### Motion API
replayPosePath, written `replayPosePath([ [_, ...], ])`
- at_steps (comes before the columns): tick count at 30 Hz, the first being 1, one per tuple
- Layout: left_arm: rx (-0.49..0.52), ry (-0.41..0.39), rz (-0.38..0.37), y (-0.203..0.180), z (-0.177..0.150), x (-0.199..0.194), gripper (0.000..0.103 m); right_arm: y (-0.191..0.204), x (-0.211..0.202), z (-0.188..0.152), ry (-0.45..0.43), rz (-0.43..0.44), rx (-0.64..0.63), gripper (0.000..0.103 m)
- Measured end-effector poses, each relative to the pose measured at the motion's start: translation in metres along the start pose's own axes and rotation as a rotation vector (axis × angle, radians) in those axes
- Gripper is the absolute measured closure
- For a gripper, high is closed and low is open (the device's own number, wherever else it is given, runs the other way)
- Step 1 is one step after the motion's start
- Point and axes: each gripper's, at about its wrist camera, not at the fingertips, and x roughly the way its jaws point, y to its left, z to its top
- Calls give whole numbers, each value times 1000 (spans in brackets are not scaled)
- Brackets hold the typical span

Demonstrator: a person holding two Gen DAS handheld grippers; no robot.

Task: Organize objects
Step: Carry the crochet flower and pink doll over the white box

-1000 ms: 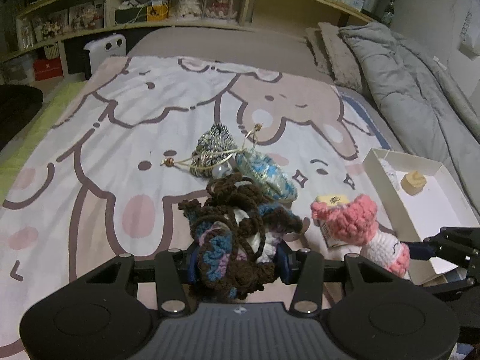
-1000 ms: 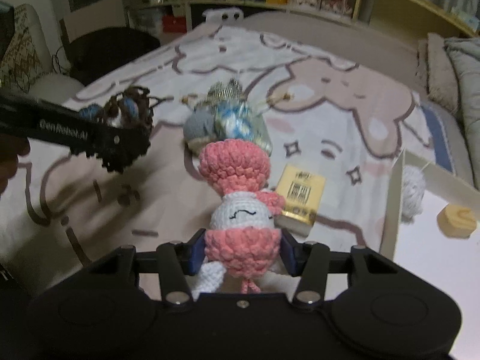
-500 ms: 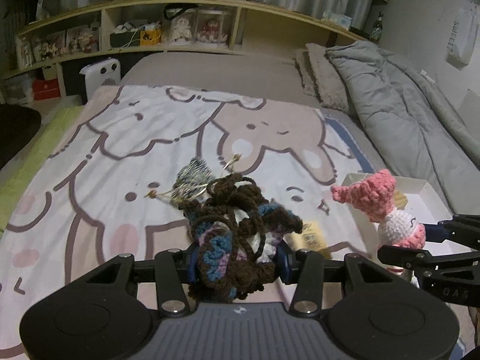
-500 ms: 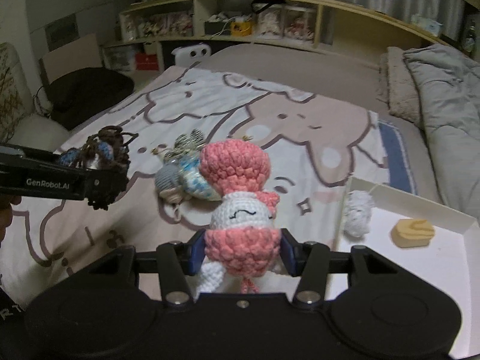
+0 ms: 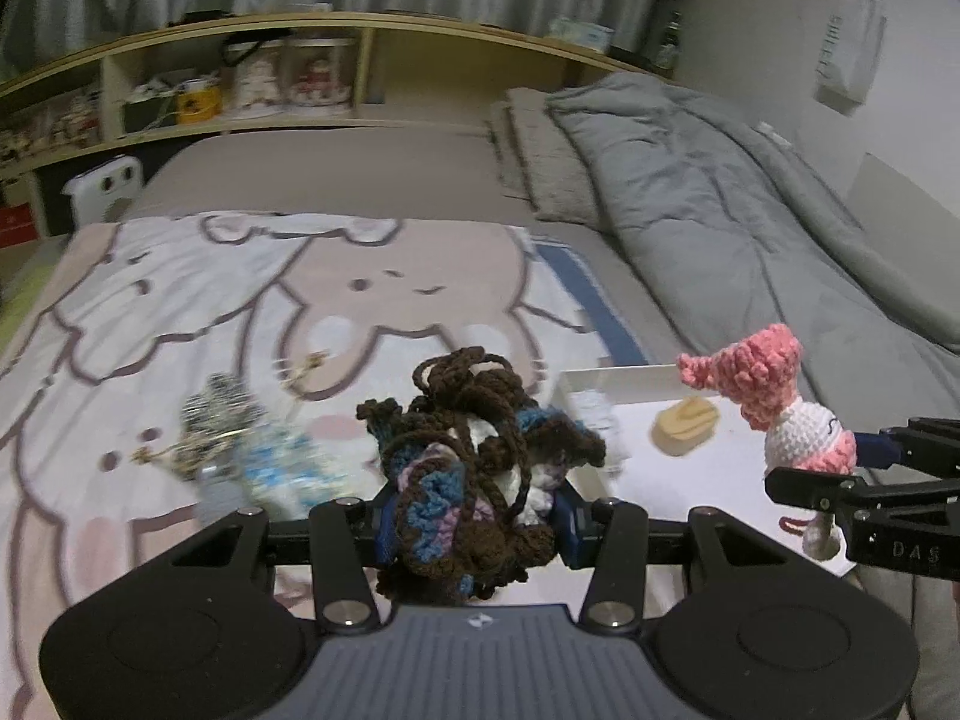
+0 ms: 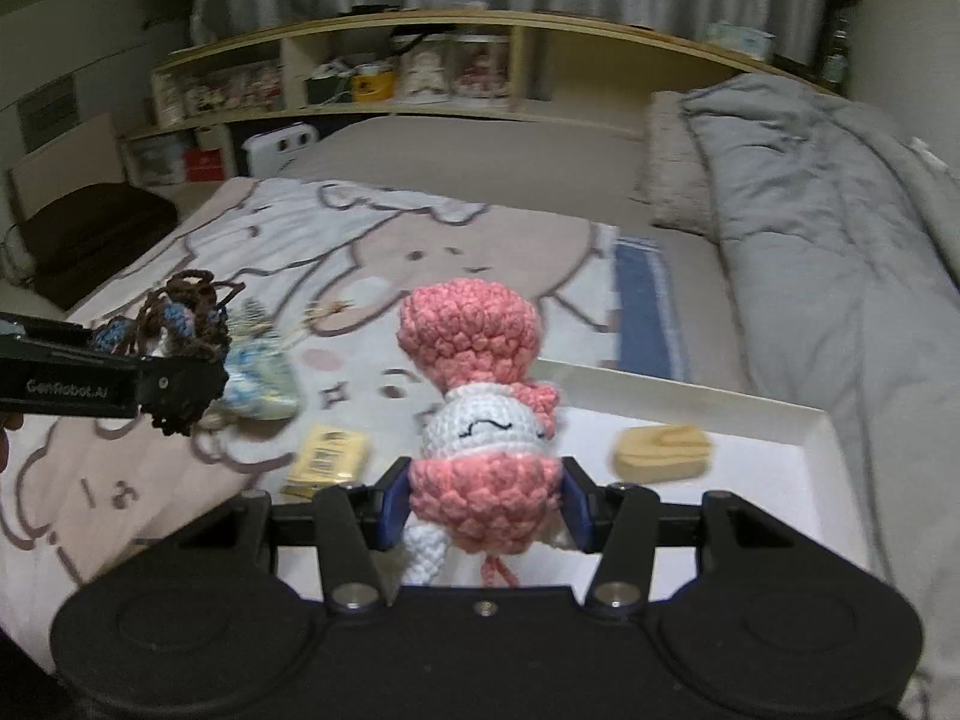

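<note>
My left gripper [image 5: 474, 525] is shut on a tangled brown and blue crochet doll [image 5: 474, 468], held above the bed near the left edge of a white tray [image 5: 690, 480]. My right gripper [image 6: 485, 510] is shut on a pink and white crochet doll [image 6: 480, 420], which hangs over the tray [image 6: 780, 468]. The right gripper [image 5: 840, 468] with its pink doll [image 5: 780, 396] shows at the right of the left wrist view. The left gripper [image 6: 174, 384] with its brown doll [image 6: 186, 318] shows at the left of the right wrist view.
A tan block [image 6: 660, 453] and a small white ball [image 5: 591, 408] lie in the tray. On the cartoon blanket [image 5: 180, 312] lie a blue-white crochet piece [image 6: 258, 372], a grey striped piece [image 5: 216, 420] and a yellow packet [image 6: 327, 459]. A grey duvet [image 6: 840, 276] lies at the right, shelves [image 6: 420, 72] behind.
Both grippers have risen and moved right towards the white tray, each keeping its doll. The pink doll now hangs over the tray; the items on the blanket have slid left in view.
</note>
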Motion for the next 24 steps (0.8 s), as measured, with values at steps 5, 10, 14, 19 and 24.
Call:
replayPosePath([
  [5, 26, 8, -53, -37, 7, 21, 55, -41, 0, -5, 3, -51, 44, 51],
  [10, 49, 26, -96, -71, 10, 45, 55, -78, 3, -13, 12, -99, 85, 51],
  [14, 53, 40, -120, -94, 11, 64, 55, -101, 8, -20, 17, -131, 111, 51],
  [19, 60, 54, -138, -119, 11, 87, 54, -129, 19, -25, 21, -162, 144, 51],
  [24, 55, 77, -135, -134, 11, 112, 54, -152, 36, -28, 32, -185, 154, 51],
])
